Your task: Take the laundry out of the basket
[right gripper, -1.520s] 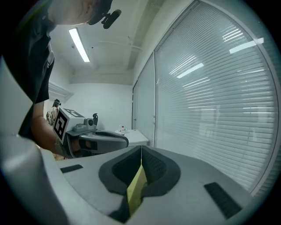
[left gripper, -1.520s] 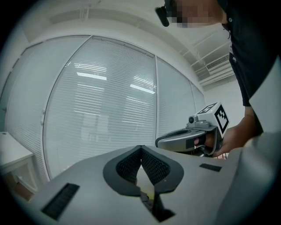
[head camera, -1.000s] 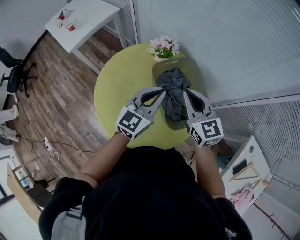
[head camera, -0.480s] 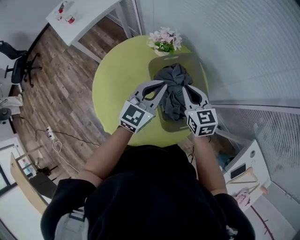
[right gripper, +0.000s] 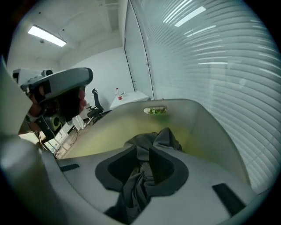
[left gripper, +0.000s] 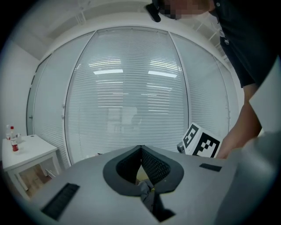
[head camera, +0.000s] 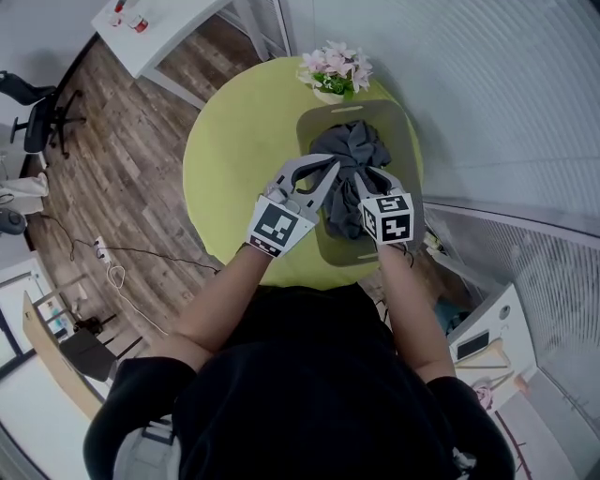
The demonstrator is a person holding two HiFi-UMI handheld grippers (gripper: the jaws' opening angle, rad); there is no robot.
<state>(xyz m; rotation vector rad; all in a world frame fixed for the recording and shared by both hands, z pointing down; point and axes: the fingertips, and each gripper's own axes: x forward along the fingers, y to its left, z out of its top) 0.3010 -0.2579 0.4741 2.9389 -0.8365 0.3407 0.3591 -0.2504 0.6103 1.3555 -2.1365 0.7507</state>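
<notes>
A dark grey garment (head camera: 349,157) lies bunched in the olive-grey basket (head camera: 401,131) on the round yellow-green table (head camera: 239,159). My left gripper (head camera: 328,172) reaches in from the left and is shut on a fold of the cloth (left gripper: 147,193), which shows at the root of its jaws (left gripper: 141,151). My right gripper (head camera: 360,186) meets the bundle from the right. Its jaws are opening, with the grey cloth (right gripper: 154,139) still filling the narrow gap between the pads (right gripper: 142,151). The basket wall (right gripper: 206,127) rises just beyond.
A pot of pink flowers (head camera: 336,71) stands at the basket's far end. White blinds and a glass wall (head camera: 497,103) run close on the right. A white side table (head camera: 178,28) and an office chair (head camera: 37,122) stand on the wood floor to the left.
Both grippers have drawn closer together at the garment over the basket. The right gripper's marker cube has shifted left and farther in.
</notes>
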